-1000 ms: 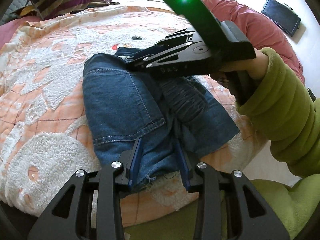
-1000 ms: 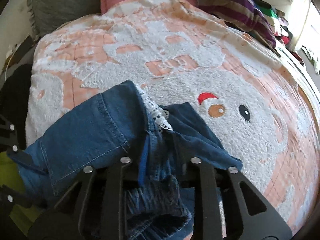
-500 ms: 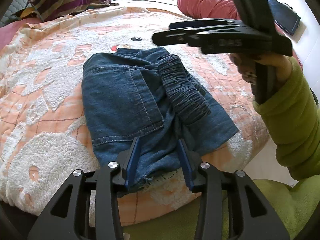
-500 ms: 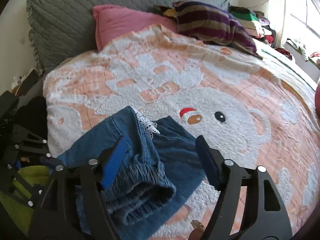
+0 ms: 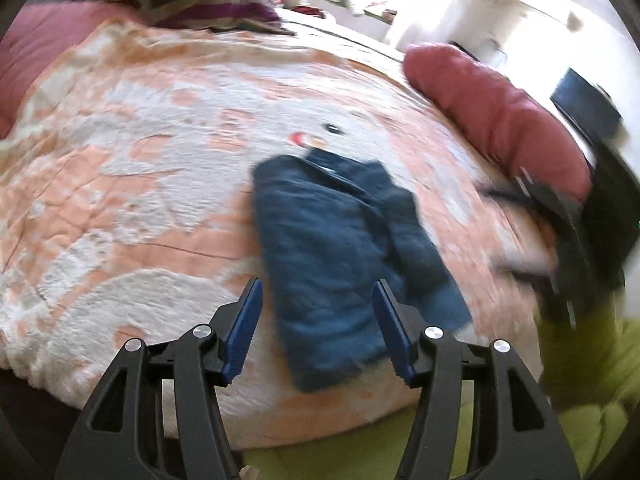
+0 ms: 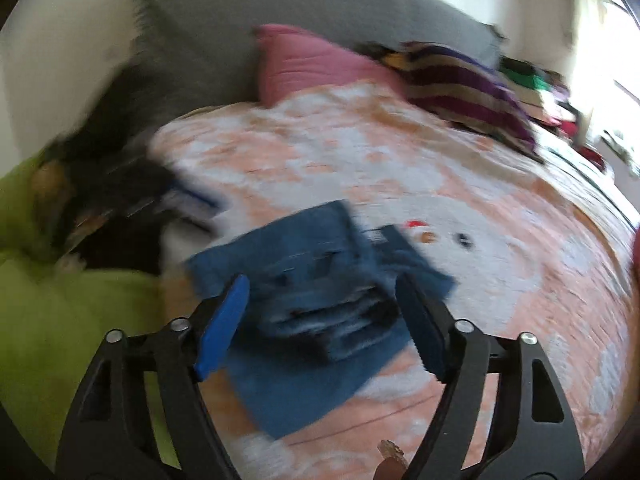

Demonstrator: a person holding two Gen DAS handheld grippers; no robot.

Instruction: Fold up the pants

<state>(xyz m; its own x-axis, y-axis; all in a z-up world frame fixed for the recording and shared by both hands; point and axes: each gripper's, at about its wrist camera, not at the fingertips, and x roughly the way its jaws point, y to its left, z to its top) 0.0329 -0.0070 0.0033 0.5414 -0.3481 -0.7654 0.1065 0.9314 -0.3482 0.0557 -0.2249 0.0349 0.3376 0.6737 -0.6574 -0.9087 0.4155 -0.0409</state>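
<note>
The blue denim pants (image 5: 340, 256) lie folded into a compact stack on the orange and white blanket (image 5: 140, 184); they also show in the right wrist view (image 6: 320, 292). My left gripper (image 5: 316, 320) is open and empty, lifted above the near end of the pants. My right gripper (image 6: 320, 324) is open and empty, held above the pants and apart from them. The right gripper also shows blurred at the right edge of the left wrist view (image 5: 568, 236). Both views are motion-blurred.
A red bolster pillow (image 5: 496, 120) lies at the bed's right side. A striped purple pillow (image 6: 464, 84), a pink pillow (image 6: 316, 64) and a grey cushion (image 6: 240, 32) sit at the head. My green sleeve (image 6: 60, 304) is at the left.
My left gripper opened, let go of the pants and pulled back upward. My right gripper opened, let go and lifted away. The pants stay folded on the blanket.
</note>
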